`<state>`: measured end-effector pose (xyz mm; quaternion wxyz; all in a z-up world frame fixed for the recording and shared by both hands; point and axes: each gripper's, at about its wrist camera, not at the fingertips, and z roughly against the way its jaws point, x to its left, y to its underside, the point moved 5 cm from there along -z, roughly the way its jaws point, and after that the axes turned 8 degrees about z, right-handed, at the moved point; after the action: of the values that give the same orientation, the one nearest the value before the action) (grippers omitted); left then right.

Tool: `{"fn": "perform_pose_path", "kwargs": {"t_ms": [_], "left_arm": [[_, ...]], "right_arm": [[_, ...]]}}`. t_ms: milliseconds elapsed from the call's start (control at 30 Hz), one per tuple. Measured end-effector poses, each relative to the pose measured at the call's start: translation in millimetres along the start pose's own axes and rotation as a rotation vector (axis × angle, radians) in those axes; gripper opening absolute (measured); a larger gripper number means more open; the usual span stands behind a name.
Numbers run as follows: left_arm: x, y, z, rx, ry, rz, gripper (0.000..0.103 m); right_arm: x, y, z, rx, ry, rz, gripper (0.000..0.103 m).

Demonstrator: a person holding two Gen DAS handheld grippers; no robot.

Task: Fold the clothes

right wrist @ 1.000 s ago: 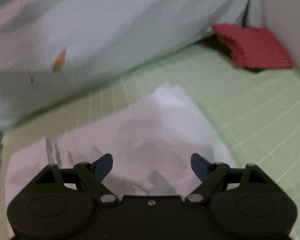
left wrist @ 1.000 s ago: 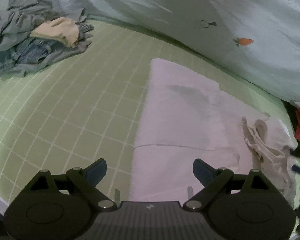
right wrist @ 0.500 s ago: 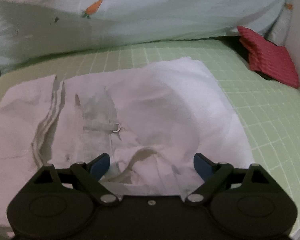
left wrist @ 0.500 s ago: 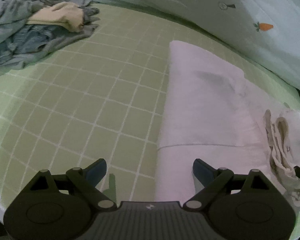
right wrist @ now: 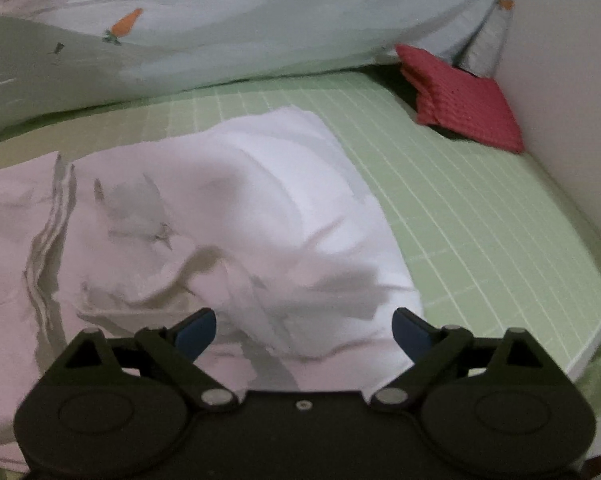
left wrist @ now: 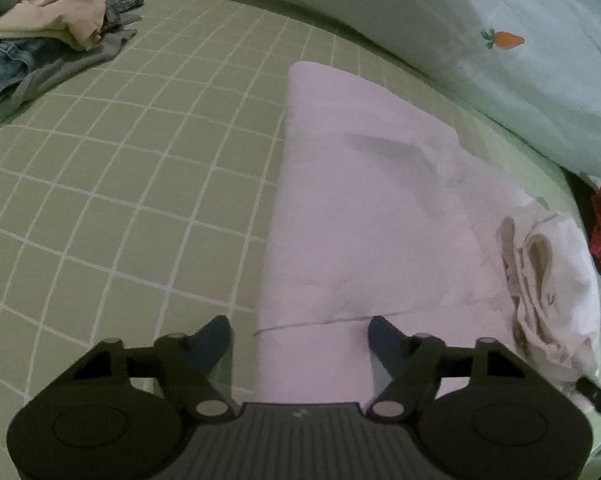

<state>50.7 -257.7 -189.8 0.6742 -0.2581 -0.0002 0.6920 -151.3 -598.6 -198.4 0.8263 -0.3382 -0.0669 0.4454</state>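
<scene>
The white garment (left wrist: 364,216) lies partly folded in a long strip on the green checked sheet (left wrist: 140,184), its right end bunched; final folds look left, and a far-left pile of clothes (left wrist: 40,40) waits. The left gripper (left wrist: 300,330) and right gripper (right wrist: 305,326) hover wide apart, empty. A carrot-print duvet (right wrist: 260,20) lies beyond.

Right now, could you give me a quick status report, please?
Left gripper open, right gripper open, both over white garment. Garment lies rumpled on green mat, ungripped. Nothing in the way.
</scene>
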Motion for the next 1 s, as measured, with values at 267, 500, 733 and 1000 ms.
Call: {"fn": "perform_pose_path", "kwargs": {"t_ms": [267, 500, 733, 1000], "left_arm": [[-15, -1, 16, -0.043, 0.040, 0.028, 0.010], [-67, -6, 57, -0.142, 0.141, -0.031, 0.007], [-156, 6, 63, -0.151, 0.279, -0.113, 0.006], [-232, 55, 10, -0.027, 0.350, -0.125, 0.007]], "right_arm": [[-20, 1, -5, -0.003, -0.043, -0.061, 0.096], [-39, -11, 8, -0.077, -0.068, -0.075, 0.097], [-69, -19, 4, -0.106, -0.089, -0.104, 0.097], [-119, -8, -12, -0.077, -0.074, -0.086, 0.097]]}}
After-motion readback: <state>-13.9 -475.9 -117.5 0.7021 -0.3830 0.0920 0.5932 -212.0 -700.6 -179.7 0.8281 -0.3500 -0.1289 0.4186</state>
